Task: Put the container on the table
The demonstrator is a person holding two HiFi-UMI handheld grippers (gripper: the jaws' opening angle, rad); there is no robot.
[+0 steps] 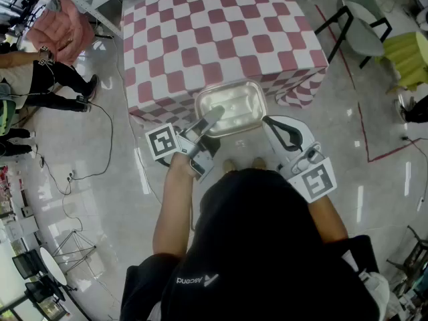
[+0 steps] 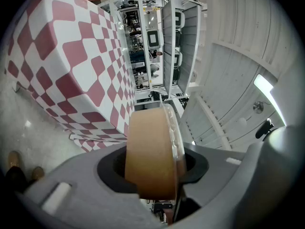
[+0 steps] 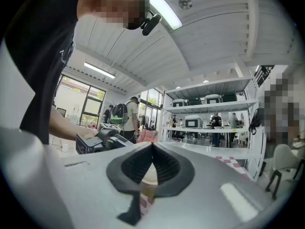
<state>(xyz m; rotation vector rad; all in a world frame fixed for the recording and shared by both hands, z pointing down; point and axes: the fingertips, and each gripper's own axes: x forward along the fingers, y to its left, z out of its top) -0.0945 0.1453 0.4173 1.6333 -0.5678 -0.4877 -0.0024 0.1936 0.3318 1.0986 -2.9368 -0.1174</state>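
At the near edge of the checkered tabletop (image 1: 221, 25), I have the left gripper (image 1: 214, 116) reaching forward about level, bare forearm (image 1: 170, 206) stretched out from the body. Its jaws are grasping the container (image 1: 231, 107) by the near left corner. The container hangs at the tabletop's edge; I cannot tell from above whether its base touches the cloth.

The right gripper (image 1: 271, 123) sits just beside the container's right end, also pointing forward and level, with its marker cube (image 1: 315, 179) back near the elbow. Its jaws are clenched together with nothing between them, and I cannot tell whether they touch the container.

The head view shows the container's clear lid facing up and the whole layout. Only the left gripper view shows the grip itself: the brown base and clear lid run edge-on between the jaws, and the draped side of the tablecloth (image 2: 62, 66) lies beyond. It also shows white shelving (image 2: 152, 42) past the table. Only the right gripper view shows its pads meeting at the tips.
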